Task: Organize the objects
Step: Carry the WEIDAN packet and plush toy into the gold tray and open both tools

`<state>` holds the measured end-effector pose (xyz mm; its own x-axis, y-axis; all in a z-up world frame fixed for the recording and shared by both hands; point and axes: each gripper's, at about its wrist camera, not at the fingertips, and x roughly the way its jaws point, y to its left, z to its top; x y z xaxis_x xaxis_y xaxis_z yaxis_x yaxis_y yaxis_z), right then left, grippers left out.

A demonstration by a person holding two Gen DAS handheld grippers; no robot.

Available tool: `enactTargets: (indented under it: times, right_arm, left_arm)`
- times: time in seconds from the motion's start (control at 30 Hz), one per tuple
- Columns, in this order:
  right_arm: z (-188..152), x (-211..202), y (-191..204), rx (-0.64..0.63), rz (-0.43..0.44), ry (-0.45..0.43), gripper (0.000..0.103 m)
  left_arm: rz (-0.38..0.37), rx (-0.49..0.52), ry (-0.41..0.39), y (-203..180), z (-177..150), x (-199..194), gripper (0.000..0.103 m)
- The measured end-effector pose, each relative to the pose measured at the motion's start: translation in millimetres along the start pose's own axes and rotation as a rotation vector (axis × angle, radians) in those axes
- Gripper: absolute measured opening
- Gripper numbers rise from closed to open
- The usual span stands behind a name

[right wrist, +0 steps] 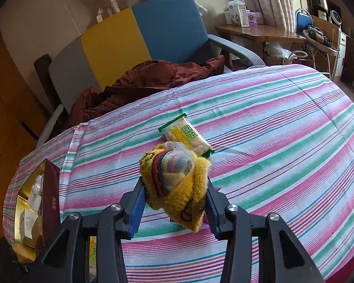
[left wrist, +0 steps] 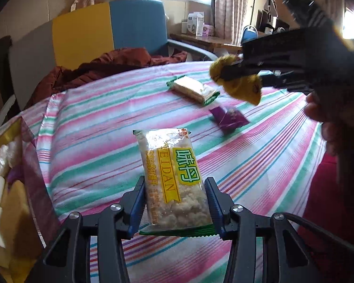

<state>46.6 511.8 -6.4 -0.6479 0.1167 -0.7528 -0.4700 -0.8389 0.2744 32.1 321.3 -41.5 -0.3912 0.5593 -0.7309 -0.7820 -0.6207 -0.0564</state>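
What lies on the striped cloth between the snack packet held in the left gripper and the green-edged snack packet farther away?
In the left wrist view, only bare striped cloth separates the held snack packet from the green-edged snack packet.

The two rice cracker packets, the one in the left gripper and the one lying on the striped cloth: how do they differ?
The held rice cracker packet is clamped between the left gripper's blue pads, lifted above the striped cloth; the lying rice cracker packet rests flat, untouched. The held one points away from the camera; the lying one sits diagonally. Both share the green-edged clear wrapper with a yellow label.
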Motion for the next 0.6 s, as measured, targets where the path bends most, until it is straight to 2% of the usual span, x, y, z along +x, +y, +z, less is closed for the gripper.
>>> enactTargets:
  times: [0.3, 0.47, 0.6]
  right_arm:
    - [-8.3, 3.9, 25.5, -0.116, 0.027, 0.024, 0.045]
    - [-14.7, 6.9, 39.8, -0.180, 0.017, 0.040, 0.045]
    - [-23.4, 8.1, 59.9, -0.240, 0.040, 0.068, 0.045]
  left_arm:
    - [0.015, -0.067, -0.078, 20.6, 6.4, -58.5, 0.049]
    - [0.035, -0.140, -0.120, 52.7, 1.3, -91.5, 0.049]
    - [0.072, -0.211, -0.146, 87.2, -8.0, -116.5, 0.049]
